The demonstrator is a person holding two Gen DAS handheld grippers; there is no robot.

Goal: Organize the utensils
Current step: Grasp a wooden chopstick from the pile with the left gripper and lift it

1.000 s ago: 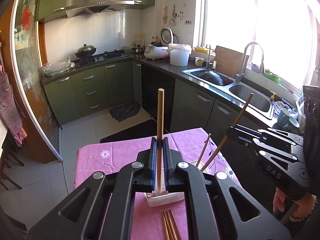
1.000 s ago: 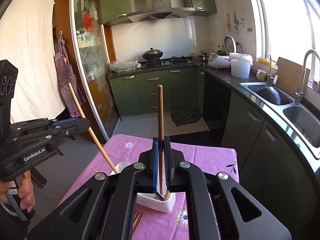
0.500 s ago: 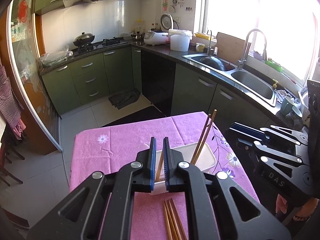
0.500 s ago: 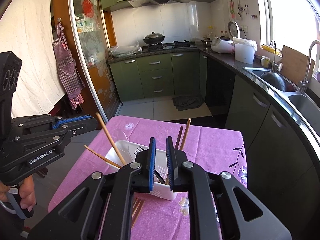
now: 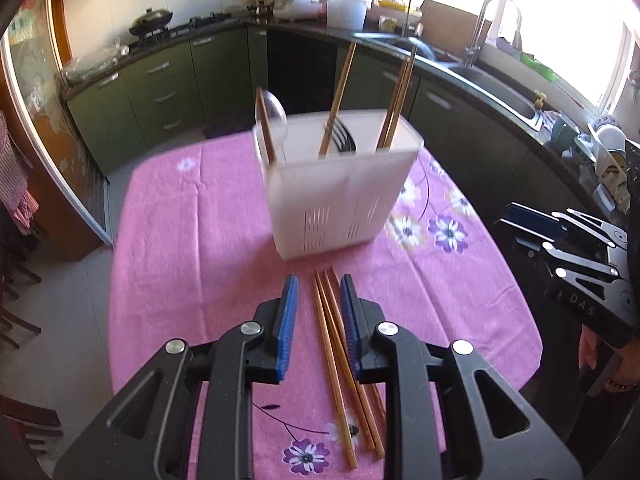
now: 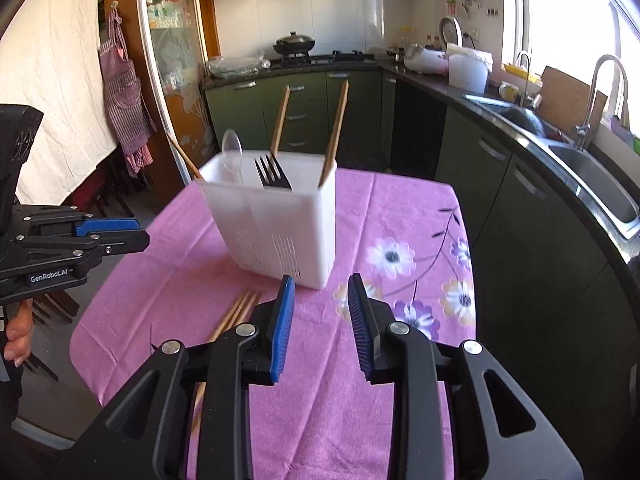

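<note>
A white slotted utensil holder [image 5: 340, 184] stands on the pink flowered tablecloth [image 5: 188, 240]. Several wooden chopsticks, a dark fork [image 5: 342, 140] and a clear spoon [image 5: 274, 116] stand in it. It also shows in the right wrist view [image 6: 276, 224], with the fork [image 6: 274, 174] and the spoon [image 6: 233, 152]. Loose chopsticks [image 5: 344, 368] lie on the cloth in front of the holder. My left gripper [image 5: 318, 292] is open and empty, low over them, its jaws on either side. My right gripper [image 6: 320, 292] is open and empty, right of the loose chopsticks [image 6: 236, 312].
The table's far and right edges drop to the kitchen floor. Green cabinets and a dark counter with a sink [image 6: 592, 168] run along the right. A stove with a wok [image 6: 294, 44] stands at the back. An apron [image 6: 124, 96] hangs at the left.
Both grippers let go of the chopsticks they held upright; these now stand in the holder. Both grippers then opened wider, drew back and dropped low toward the cloth.
</note>
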